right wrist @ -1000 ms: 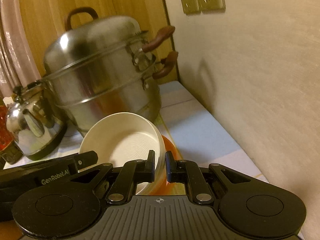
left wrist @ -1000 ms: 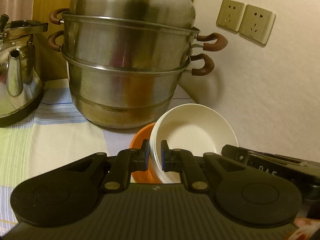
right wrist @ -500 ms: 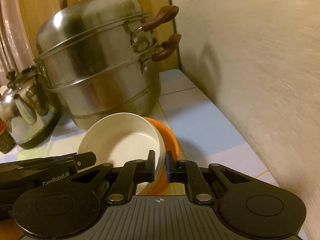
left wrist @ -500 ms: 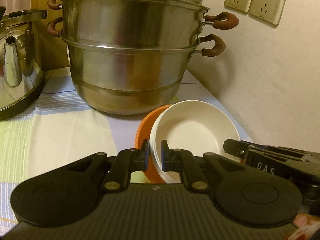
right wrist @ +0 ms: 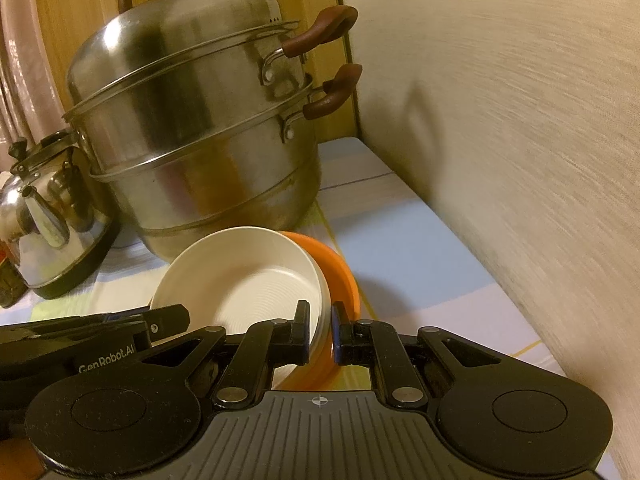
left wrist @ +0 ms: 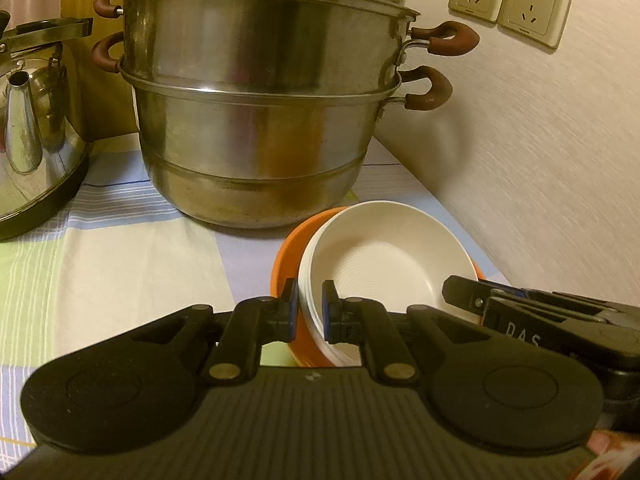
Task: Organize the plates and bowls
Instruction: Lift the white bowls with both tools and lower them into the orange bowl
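Observation:
A white ribbed bowl (left wrist: 384, 264) sits nested in an orange bowl (left wrist: 292, 256). My left gripper (left wrist: 309, 316) is shut on the near left rim of the two bowls. My right gripper (right wrist: 320, 334) is shut on their right rim; the white bowl (right wrist: 248, 280) and the orange bowl (right wrist: 340, 268) show there too. Both grippers hold the stack low over the striped cloth, just in front of the steamer pot. Each gripper shows at the edge of the other's view.
A large two-tier steel steamer pot (left wrist: 256, 120) with brown handles stands right behind the bowls. A steel kettle (left wrist: 36, 140) stands to its left. A beige wall (right wrist: 520, 140) with sockets (left wrist: 508, 4) runs along the right of the cloth-covered table (left wrist: 120, 264).
Both grippers have carried the stacked bowls forward and lower, closer to the steamer pot. The grip on the rims is unchanged.

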Tool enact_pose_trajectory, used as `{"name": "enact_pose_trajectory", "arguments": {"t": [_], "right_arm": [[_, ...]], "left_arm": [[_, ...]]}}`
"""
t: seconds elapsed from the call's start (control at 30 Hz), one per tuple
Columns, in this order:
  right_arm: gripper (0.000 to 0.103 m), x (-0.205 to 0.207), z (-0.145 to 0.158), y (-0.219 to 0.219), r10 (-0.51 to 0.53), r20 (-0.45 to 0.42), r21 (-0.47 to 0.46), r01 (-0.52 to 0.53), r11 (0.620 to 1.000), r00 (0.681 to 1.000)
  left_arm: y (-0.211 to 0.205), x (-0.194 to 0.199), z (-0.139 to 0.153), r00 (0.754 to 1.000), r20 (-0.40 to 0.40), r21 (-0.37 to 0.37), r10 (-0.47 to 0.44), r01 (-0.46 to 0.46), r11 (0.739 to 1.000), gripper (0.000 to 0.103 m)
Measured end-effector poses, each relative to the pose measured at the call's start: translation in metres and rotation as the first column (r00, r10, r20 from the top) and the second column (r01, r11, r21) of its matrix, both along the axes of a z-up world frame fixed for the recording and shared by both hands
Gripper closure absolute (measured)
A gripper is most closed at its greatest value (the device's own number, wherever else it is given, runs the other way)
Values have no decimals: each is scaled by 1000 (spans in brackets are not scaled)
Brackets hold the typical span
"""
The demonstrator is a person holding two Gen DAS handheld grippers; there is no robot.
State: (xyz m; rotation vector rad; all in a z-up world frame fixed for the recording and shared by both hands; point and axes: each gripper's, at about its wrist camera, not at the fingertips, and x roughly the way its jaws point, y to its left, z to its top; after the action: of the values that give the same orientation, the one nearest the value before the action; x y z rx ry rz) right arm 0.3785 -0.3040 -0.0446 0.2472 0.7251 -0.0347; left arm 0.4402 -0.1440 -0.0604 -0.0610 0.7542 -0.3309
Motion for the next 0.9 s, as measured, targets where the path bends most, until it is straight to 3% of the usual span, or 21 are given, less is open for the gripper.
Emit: {"name": "enact_pose_trajectory", "arguments": {"t": [0.17, 0.23, 0.9], "right_arm": [[68, -2, 3, 0, 14, 38, 31, -16, 999, 999], [65, -4, 5, -2, 12, 58, 43, -14, 999, 998], [65, -11, 14, -7, -4, 91, 66, -2, 998, 996]], "left_arm": [[1, -1, 0, 1000, 8, -4, 0, 0, 1000, 89], [1, -2, 3, 1000, 22, -5, 6, -6, 1000, 87], [11, -5, 18, 999, 31, -60, 20, -18, 998, 86]]}}
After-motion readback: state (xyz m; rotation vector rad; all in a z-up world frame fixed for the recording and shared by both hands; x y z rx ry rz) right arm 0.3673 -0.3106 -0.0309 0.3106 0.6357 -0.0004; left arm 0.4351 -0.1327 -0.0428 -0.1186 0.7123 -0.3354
